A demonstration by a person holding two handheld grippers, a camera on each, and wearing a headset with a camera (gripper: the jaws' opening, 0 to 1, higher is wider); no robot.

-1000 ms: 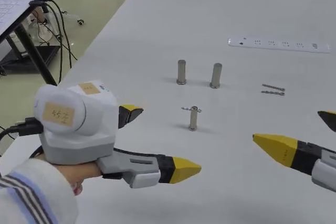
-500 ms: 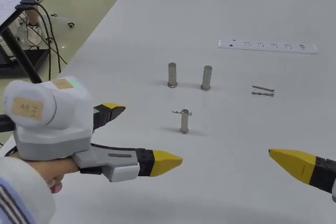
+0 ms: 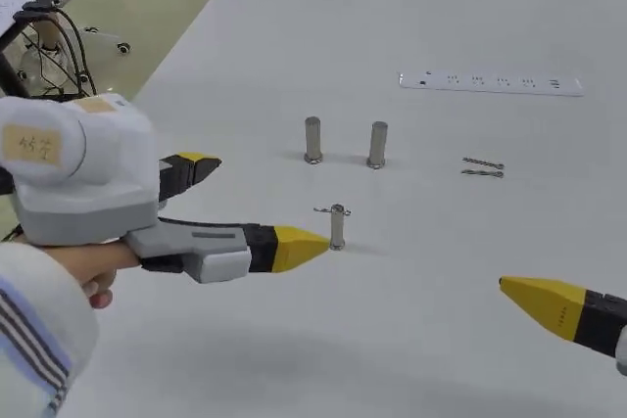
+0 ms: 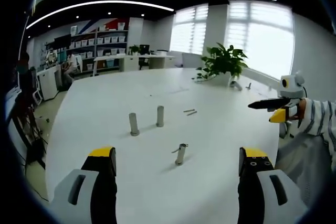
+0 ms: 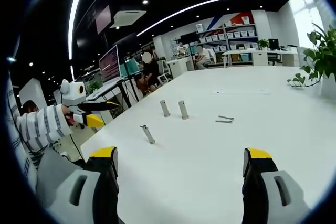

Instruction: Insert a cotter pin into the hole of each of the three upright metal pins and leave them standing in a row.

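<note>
L to R. Left gripper (image 3: 269,203): jaws spread wide, nothing held. In the head view its lower yellow tip sits just left of the front pin (image 3: 337,229); we can't tell if they touch. The left gripper view has that pin centred btwn both jaws, so we judge it's lined up to steady or shift it.

The front pin stands upright w/ a cotter pin (image 3: 331,210) through its top, so one of three looks done. It stands fwd of the others, so prob. needs moving into the row.

Behind the front pin, the left back pin (image 3: 313,139) and right back pin (image 3: 378,144) stand upright side by side, holes empty as far as we can tell.

Right of the front pin and further back, two loose cotter pins (image 3: 482,167) lie flat on the table (image 3: 294,36), prob. staged for the back pins. Beyond them lies a power strip (image 3: 490,83).

Right gripper (image 5: 180,156): well right of the front pin, nearer us. The head view gives one yellow tip; the right gripper view gives both jaws, wide apart & empty, so likely free to fetch a loose pin.
</note>
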